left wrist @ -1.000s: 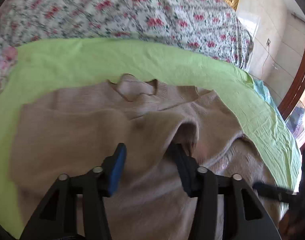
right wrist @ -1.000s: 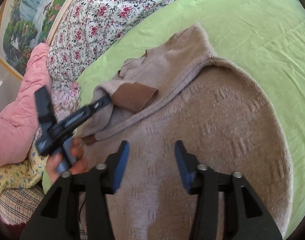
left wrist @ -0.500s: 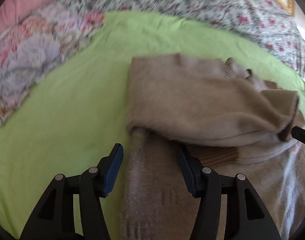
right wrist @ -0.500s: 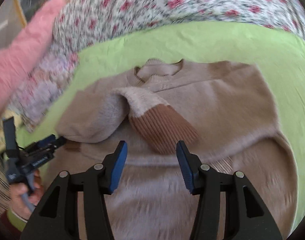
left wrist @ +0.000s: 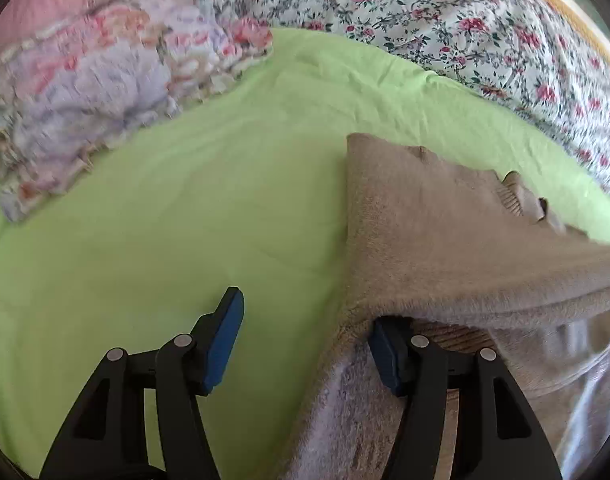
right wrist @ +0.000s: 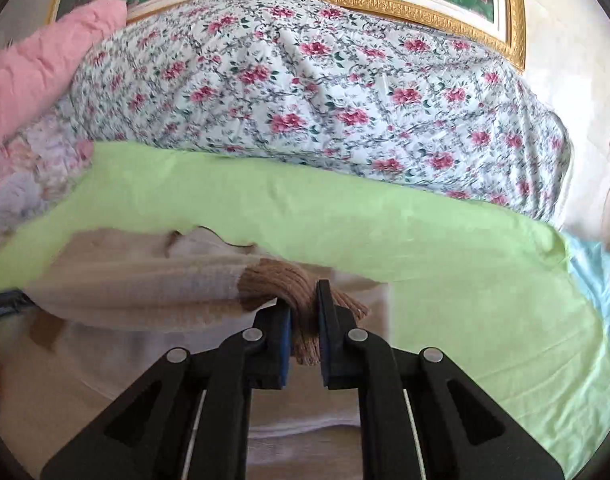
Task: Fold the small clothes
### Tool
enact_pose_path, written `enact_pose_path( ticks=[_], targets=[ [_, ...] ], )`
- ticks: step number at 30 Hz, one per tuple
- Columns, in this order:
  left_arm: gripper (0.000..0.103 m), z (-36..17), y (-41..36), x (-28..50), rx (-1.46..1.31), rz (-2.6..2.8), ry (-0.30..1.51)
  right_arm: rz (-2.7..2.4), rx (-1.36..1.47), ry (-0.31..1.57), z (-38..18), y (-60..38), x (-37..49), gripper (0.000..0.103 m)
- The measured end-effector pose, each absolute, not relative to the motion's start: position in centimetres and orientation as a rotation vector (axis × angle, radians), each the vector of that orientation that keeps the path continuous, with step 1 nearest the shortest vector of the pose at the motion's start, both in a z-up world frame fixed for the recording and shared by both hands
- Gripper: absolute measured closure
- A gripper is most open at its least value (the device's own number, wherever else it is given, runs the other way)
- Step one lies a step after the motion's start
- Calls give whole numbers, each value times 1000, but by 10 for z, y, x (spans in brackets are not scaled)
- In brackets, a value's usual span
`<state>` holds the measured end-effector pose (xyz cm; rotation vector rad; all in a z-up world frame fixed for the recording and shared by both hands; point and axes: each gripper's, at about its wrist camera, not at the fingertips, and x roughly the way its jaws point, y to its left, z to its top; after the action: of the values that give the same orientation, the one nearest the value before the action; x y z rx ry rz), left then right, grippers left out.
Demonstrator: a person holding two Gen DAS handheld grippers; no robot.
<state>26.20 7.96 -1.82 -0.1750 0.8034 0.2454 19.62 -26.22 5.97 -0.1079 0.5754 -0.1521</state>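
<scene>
A beige knit sweater (left wrist: 445,240) lies on the green sheet (left wrist: 185,220), one sleeve folded across its chest. In the right wrist view my right gripper (right wrist: 303,304) is closing, its pads pressed on the sleeve's brown ribbed cuff (right wrist: 289,284), which is bunched and raised above the sweater body (right wrist: 145,288). My left gripper (left wrist: 307,344) hangs at the sweater's left side edge with its jaws opening. Its left finger is over bare sheet, its right finger sits under the folded sleeve, and the pads grip nothing.
A floral quilt (right wrist: 305,92) is heaped behind the sheet, under a gold-framed painting (right wrist: 385,4). A pink pillow (right wrist: 33,68) and a pastel blanket (left wrist: 97,92) lie at the back left. Bare green sheet (right wrist: 465,300) lies right of the sweater.
My right gripper has shut on the brown cuff and lifted it. My left gripper slid left from over the sweater's chest to its side edge and opened a little wider.
</scene>
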Motion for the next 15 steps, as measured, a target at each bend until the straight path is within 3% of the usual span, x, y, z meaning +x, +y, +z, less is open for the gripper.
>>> enact_pose_path(
  ticks=[8,12,15],
  targets=[
    [42,-23,99,255,-295,250,817,-82,-169,699,0,-256,197,91],
    [42,-25,101,253,-304,242,817,-69,-172,745,3,-263,191,78],
    [42,-26,102,251,-315,237,810,-29,-115,785,5,-270,173,76]
  ],
)
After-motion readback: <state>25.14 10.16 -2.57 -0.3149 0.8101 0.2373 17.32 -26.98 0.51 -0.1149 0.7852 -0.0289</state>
